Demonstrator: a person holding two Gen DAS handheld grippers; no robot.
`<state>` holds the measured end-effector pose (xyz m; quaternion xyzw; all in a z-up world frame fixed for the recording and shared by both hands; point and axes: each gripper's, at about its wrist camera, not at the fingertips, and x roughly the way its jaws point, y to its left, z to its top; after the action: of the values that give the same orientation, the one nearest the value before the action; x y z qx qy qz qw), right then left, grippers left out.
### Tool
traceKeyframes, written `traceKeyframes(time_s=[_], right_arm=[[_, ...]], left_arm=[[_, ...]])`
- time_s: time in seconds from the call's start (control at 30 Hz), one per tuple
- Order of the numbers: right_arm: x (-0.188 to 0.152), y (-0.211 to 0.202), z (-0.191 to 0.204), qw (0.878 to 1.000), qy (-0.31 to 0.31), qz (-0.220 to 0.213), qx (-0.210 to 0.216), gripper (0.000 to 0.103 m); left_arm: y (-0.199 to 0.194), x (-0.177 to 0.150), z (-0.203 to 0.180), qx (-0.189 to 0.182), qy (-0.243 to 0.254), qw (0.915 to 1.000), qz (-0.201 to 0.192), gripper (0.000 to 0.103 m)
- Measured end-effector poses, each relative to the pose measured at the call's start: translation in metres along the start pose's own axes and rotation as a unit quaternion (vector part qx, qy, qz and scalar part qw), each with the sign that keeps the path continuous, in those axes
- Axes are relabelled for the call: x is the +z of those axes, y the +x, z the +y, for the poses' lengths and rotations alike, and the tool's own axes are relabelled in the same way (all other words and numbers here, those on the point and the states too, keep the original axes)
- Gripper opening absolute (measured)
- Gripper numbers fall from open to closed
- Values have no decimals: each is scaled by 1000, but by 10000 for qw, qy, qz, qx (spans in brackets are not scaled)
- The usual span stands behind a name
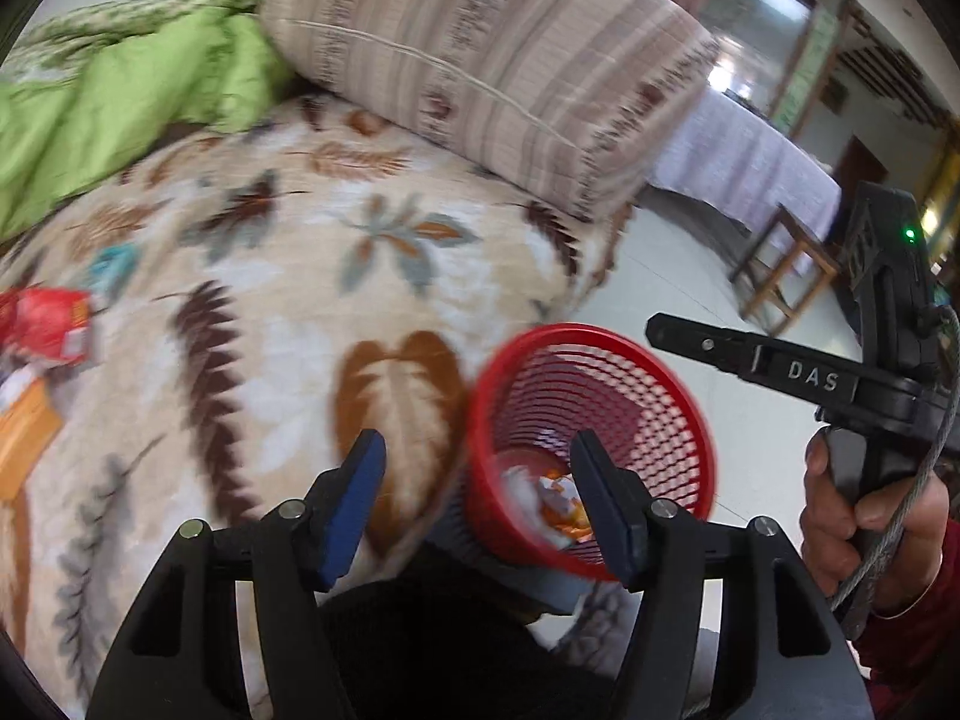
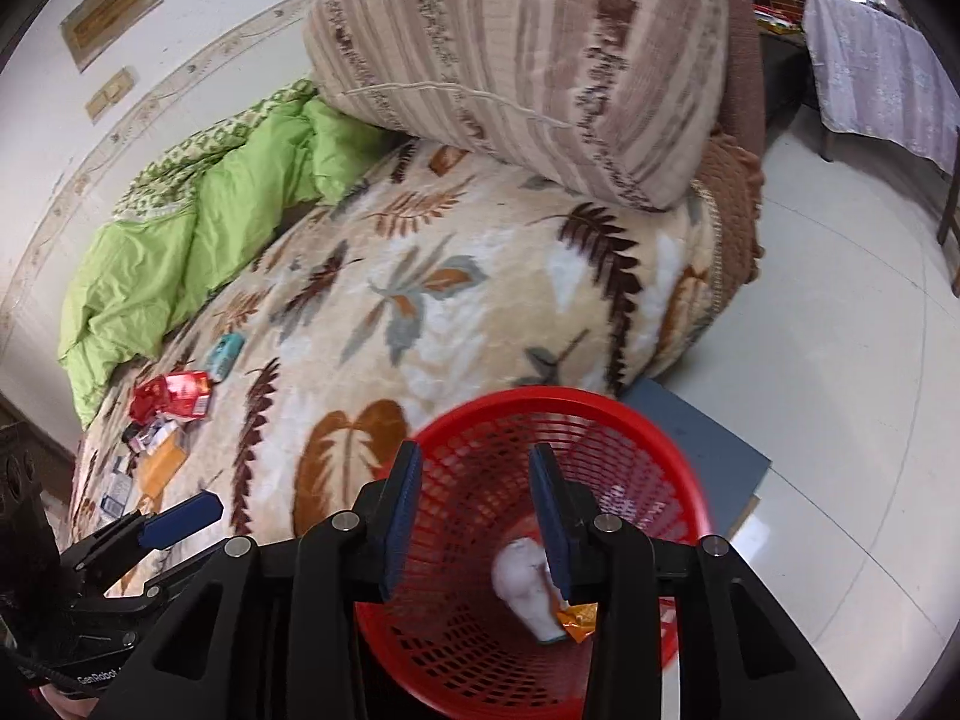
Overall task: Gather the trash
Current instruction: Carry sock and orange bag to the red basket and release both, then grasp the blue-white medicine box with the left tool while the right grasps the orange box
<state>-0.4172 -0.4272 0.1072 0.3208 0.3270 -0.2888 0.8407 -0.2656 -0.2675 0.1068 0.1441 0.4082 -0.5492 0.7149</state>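
Observation:
A red mesh basket stands on the floor beside the bed; it also shows in the left wrist view. White crumpled paper and an orange wrapper lie in it. My right gripper is open and empty above the basket's mouth. My left gripper is open and empty over the bed edge, next to the basket. On the leaf-patterned blanket lie a red wrapper, a teal packet, an orange packet and small cartons. The red wrapper shows at the left wrist view's left edge.
A striped folded quilt and a green duvet lie at the bed's far end. A blue-grey board lies under the basket. A cloth-covered table and a wooden stool stand across the tiled floor.

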Motion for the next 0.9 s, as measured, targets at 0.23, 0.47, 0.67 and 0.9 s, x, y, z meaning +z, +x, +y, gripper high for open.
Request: traceKeyframes(time_s=[0.23,0.47,0.67,0.9], right_arm=[[-3,24,65,9969,-571,203,502,40],[-14,48,137,9862,-1224,471,1010,43],[-25,64,196,9699,-1788,775,1458,50],[-33,94,251,9495,-2149,1259,1907,51]], left_arm=[[-44,-21,65,562,-724,9954,-281,63],[-86,-46,120,1013,-1308,9846,-565,63],[-124,-66,173,1516,-1777,9687,-839,66],[-165,-92,258,2107,-2556,9375,-1069,67]])
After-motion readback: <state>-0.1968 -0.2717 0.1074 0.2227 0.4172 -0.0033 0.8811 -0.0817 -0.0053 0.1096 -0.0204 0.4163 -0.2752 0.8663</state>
